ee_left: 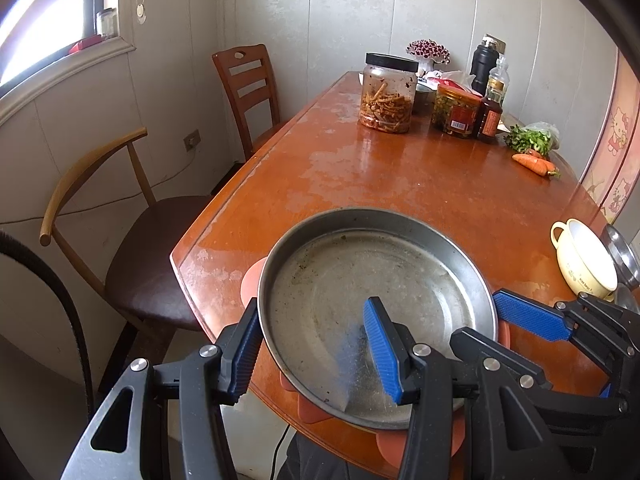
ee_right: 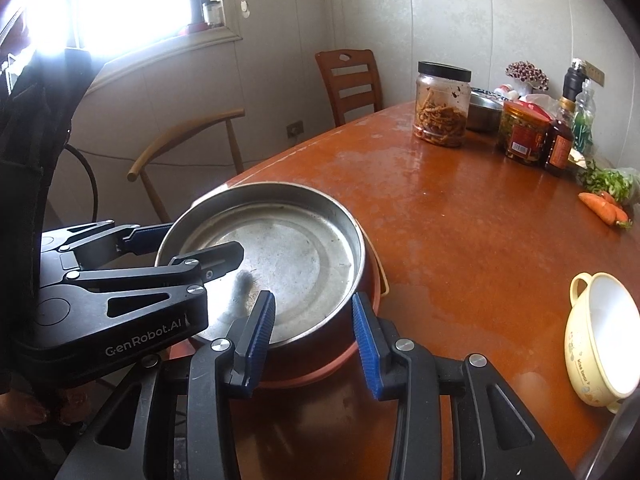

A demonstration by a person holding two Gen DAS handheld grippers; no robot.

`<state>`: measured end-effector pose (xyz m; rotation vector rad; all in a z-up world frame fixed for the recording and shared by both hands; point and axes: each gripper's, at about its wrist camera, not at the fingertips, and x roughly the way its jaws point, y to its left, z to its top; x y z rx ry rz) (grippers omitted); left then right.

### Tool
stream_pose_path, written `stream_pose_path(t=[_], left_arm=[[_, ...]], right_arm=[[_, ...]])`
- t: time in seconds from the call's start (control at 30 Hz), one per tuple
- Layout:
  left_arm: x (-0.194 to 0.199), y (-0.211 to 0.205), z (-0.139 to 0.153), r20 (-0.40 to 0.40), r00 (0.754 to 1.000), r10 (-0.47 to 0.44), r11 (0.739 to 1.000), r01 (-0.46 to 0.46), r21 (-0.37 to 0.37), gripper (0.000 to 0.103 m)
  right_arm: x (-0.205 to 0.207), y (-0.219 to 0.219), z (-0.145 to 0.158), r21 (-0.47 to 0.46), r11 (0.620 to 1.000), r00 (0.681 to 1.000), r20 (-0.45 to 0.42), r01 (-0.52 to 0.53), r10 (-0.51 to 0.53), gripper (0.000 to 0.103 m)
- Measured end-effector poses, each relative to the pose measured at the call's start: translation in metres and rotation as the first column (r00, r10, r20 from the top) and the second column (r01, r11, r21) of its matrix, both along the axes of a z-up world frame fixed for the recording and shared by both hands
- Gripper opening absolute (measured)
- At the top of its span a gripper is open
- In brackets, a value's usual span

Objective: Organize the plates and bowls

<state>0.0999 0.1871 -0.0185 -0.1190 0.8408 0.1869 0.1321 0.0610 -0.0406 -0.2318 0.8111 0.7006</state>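
Found the left tongs [ee_left: 312,308] nearest, spread wide and straddling the near-left rim of the round steel pan [ee_left: 360,272]. Saw one blue pad against the outside of the wall and the other well inside, over the pan's scuffed floor; pinched nothing. Found the right tongs [ee_right: 313,298] likewise spread, set astride the pan's near-right rim. Noted their left pad inside the pan and their right pad outside, beside the orange-red plastic plate [ee_right: 320,368] underneath. Could not confirm any squeeze on the wall.

Placed the pan itself at the near-left corner of the orange-brown worktop [ee_left: 400,184], seated on that plastic plate, empty apart from stains. Spotted a cream two-handled bowl [ee_right: 600,336] near the right edge, well apart from the pan, tipped toward the camera, white inside. Glimpsed a steel bowl [ee_left: 624,252] just beyond it in the left wrist view, mostly cut off.

Further off, noticed two carrots [ee_left: 534,164] beside a bunch of greens [ee_left: 528,138] at the right edge. At the far end, made out a black-lidded jar of pickled strips [ee_left: 386,94], a red-labelled jar [ee_left: 454,114] and a dark sauce bottle [ee_left: 490,120] close together. Left of the worktop, saw two wooden chairs [ee_left: 248,88] against the wall under a bright window [ee_right: 120,0].
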Motion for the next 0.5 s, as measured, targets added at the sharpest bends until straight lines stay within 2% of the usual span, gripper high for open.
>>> stream_pose_path(t=[0.13, 0.3, 0.37, 0.5], left_arm=[[0.000, 0.003, 0.001, 0.004, 1.000, 0.005, 1.000, -0.005, -0.025, 0.050], [-0.001, 0.002, 0.004, 0.008, 1.000, 0.009, 1.000, -0.009, -0.018, 0.051], [-0.002, 0.000, 0.006, 0.012, 1.000, 0.016, 1.000, -0.016, -0.019, 0.051], [0.000, 0.000, 0.005, -0.009, 1.000, 0.024, 0.999, -0.025, -0.027, 0.052]], right_arm=[[-0.001, -0.001, 0.002, 0.003, 1.000, 1.000, 0.012, 0.000, -0.001, 0.041], [-0.006, -0.002, 0.007, 0.017, 1.000, 1.000, 0.022, -0.017, 0.017, 0.042], [-0.010, -0.005, 0.008, 0.022, 1.000, 1.000, 0.022, -0.020, 0.019, 0.046], [-0.013, -0.012, 0.012, 0.024, 1.000, 0.999, 0.036, -0.010, 0.009, 0.047]])
